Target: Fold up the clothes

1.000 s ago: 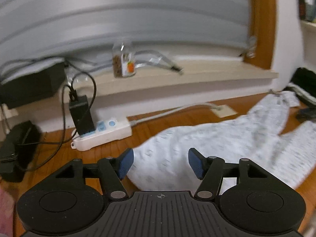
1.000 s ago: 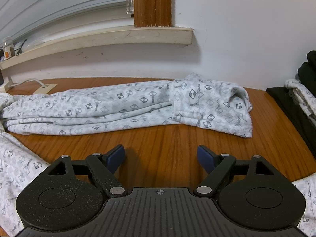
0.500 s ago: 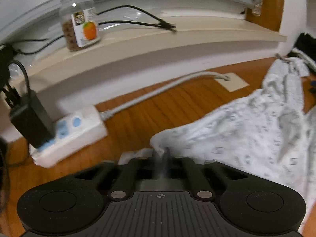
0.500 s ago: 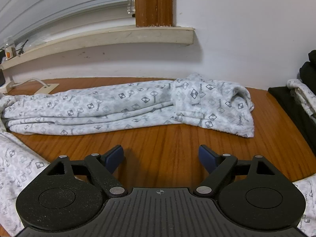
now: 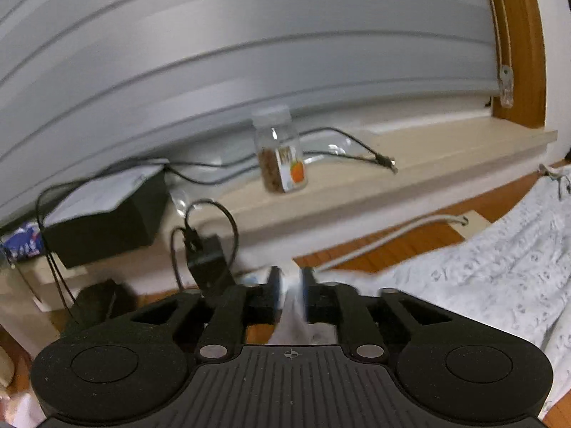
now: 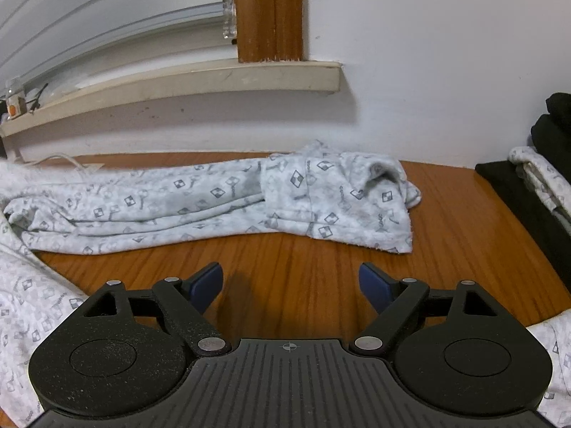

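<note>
jaws of the left gripper (image 5: 289, 287) stand close together w/ a pinch of the white patterned pyjama garment (image 5: 499, 271) between the pads, and they're opening; the pads look to be still on the cloth, tho the pic is blurred. cloth runs from the pinch out to the right across the orange-brown wooden table (image 5: 399, 249). behind it: a black charger brick (image 5: 208, 264) w/ looped cable, a black box (image 5: 107, 221), and on the beige window sill (image 5: 446, 157) a clear plastic jar w/ orange label (image 5: 280, 153). right gripper (image 6: 291, 285) has its blue-padded jaws wide apart, nothing between them, over bare wood. just beyond lies the long bunched part of the same garment, w/ more of it at both lower corners. dark folded clothes (image 6: 535, 192) sit at far right.
</note>
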Demonstrator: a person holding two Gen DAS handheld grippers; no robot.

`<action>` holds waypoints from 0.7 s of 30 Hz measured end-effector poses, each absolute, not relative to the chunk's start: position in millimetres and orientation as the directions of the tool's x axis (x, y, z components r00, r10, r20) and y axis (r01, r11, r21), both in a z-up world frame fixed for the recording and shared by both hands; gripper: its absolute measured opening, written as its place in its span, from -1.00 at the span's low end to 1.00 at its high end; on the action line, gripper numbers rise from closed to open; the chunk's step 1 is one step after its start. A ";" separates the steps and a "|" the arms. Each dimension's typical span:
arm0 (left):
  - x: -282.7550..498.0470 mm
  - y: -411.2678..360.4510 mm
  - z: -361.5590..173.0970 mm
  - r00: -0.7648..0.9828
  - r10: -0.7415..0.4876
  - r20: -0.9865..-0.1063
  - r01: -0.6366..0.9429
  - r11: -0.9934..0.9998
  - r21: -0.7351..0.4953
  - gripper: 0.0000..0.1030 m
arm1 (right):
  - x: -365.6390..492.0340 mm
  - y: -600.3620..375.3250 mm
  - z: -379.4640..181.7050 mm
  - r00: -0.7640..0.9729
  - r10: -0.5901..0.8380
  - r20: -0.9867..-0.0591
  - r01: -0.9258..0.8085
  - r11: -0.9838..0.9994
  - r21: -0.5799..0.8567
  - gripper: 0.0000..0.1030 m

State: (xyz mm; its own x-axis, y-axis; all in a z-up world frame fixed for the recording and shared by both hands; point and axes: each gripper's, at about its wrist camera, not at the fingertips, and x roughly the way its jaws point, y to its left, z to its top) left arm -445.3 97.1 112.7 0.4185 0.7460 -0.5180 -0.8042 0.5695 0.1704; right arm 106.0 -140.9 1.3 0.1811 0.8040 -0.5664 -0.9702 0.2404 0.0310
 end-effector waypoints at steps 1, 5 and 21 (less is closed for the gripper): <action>-444.0 95.6 109.5 0.432 0.738 -0.518 -0.802 0.577 0.153 -0.16 | 106.0 -140.4 1.2 0.182 0.802 -0.568 -0.970 0.241 0.029 0.61; -423.4 89.3 102.9 0.493 0.699 -0.519 -0.773 0.625 0.108 0.03 | 103.5 -137.9 1.0 0.189 0.794 -0.577 -0.971 0.238 0.010 0.61; -208.7 64.2 62.6 0.731 0.465 -0.499 -0.499 0.863 0.074 0.62 | 117.6 -154.9 6.7 0.211 0.835 -0.508 -0.951 0.296 0.092 -0.10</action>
State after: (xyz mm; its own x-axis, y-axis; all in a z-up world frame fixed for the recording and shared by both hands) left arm -208.7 64.2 62.6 0.7313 0.4652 -0.4988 -0.4991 0.8634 0.0735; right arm 117.6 -154.9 6.7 0.2110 0.8352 -0.5078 -0.9507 0.2960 0.0918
